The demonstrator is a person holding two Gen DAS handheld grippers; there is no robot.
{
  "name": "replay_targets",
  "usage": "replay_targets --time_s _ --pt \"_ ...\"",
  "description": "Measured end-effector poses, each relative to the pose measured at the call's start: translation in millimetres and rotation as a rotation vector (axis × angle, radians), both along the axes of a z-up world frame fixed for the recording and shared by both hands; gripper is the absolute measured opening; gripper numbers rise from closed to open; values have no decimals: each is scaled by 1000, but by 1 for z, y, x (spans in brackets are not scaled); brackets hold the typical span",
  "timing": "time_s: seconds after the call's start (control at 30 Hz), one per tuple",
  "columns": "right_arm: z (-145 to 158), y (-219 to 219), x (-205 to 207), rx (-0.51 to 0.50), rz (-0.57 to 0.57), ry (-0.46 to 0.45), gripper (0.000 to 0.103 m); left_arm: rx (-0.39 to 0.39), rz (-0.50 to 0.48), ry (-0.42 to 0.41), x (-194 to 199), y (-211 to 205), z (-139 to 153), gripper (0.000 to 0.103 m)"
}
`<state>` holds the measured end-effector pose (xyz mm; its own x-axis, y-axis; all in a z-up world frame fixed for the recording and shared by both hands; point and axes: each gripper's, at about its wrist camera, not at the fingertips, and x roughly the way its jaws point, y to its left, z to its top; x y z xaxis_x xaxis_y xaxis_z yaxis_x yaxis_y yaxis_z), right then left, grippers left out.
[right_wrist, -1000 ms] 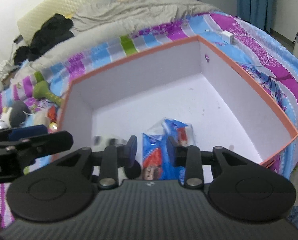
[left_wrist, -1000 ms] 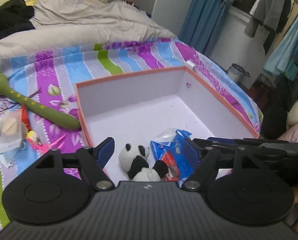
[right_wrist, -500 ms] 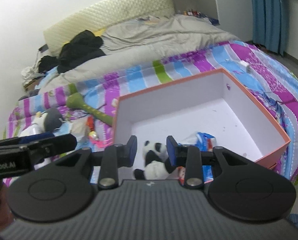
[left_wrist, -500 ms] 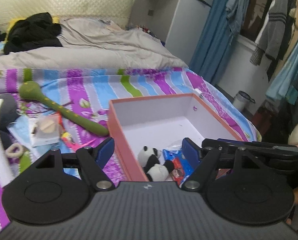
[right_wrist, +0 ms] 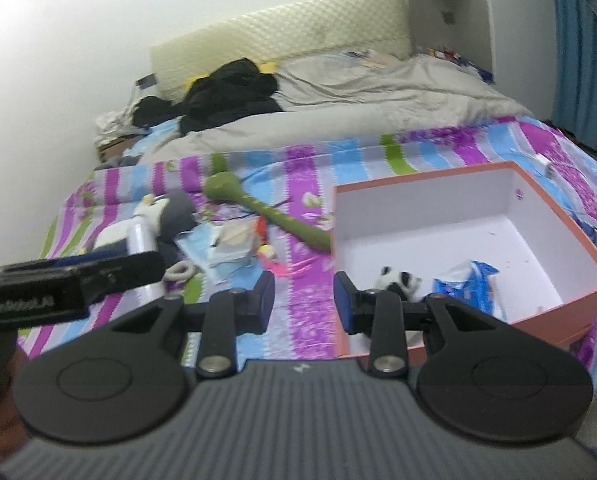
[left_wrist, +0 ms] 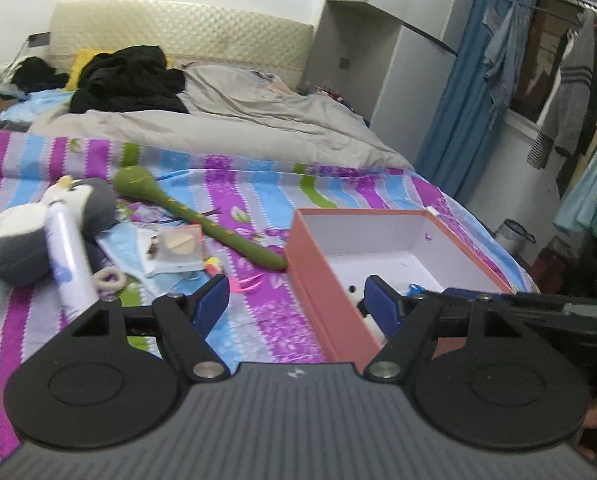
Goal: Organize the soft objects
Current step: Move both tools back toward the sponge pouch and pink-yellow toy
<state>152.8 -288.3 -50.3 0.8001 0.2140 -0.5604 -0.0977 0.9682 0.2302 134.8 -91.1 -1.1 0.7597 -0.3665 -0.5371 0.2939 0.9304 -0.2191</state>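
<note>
An orange box (right_wrist: 558, 216) with a white inside sits on the striped bedspread; it also shows in the left wrist view (left_wrist: 318, 264). Inside lie a small panda plush (right_wrist: 398, 280) and a blue snack packet (right_wrist: 474, 284). A grey and white penguin plush (left_wrist: 22, 236), a green stuffed snake (left_wrist: 202, 220) and a white bottle (left_wrist: 68, 256) lie left of the box. My left gripper (left_wrist: 298, 304) is open and empty, held back from the box's near left corner. My right gripper (right_wrist: 304, 300) is open and empty, in front of the box's left wall.
Tissue packets and small clutter (left_wrist: 174, 248) lie between the penguin and the box. A grey duvet (left_wrist: 226, 120) and black clothes (left_wrist: 126, 80) cover the far bed. A blue curtain (left_wrist: 470, 92) and hanging clothes (left_wrist: 570, 88) stand right.
Both grippers have pulled back and up from over the box, so the whole bed now shows. The right jaws have spread wider. The panda and packet stay in the box.
</note>
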Motion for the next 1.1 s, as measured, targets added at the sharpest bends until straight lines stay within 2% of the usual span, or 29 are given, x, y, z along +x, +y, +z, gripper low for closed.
replay_targets --time_s 0.27,0.6,0.83,0.93,1.1 --pt "-15 47 -21 4 79 -5 35 -15 71 -5 -37 53 -12 79" --pt "-58 83 -46 10 119 -3 36 -16 129 9 -77 92 -56 79" --pt "-93 89 -45 -1 114 -7 36 -23 167 62 -78 105 -93 79" --pt "-107 88 -34 -8 106 -21 35 -6 170 71 -67 103 -104 79" --pt "-136 94 -10 -33 102 -71 35 -20 170 79 -39 102 -121 79"
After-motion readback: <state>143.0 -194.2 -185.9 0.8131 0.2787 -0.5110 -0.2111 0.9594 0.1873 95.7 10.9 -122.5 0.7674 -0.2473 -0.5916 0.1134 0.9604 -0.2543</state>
